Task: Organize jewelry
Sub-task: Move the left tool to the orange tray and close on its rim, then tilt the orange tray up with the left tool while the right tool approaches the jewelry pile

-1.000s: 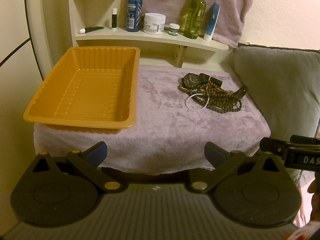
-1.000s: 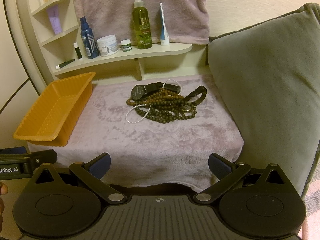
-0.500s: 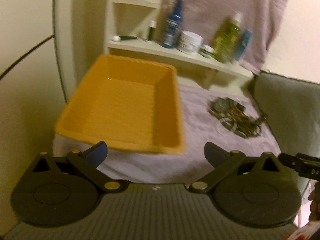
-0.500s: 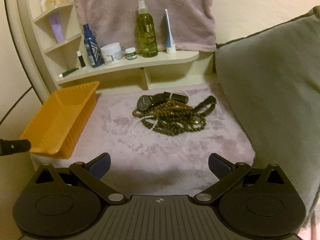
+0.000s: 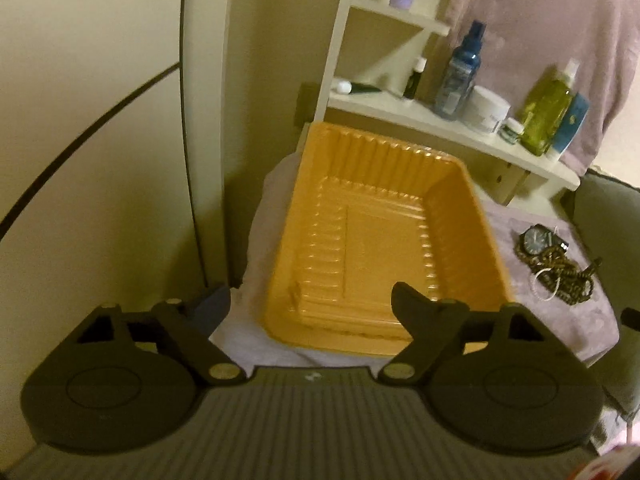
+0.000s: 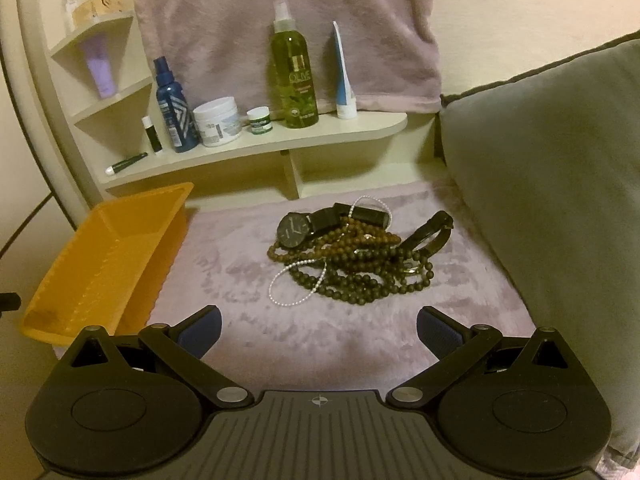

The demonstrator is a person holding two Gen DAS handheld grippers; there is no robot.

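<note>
Both grippers, left (image 5: 308, 300) over the tray's (image 5: 490, 236) near rim, right (image 6: 318, 326) short of the jewelry (image 6: 356, 256), gape wide, empty.

The green spray bottle (image 6: 295, 76) on the shelf (image 6: 256, 148) carries the word "OLIVE" in pale capitals on its front; print on the blue bottle (image 6: 173, 108) and the white jar (image 6: 218, 121) is too small to read.
</note>
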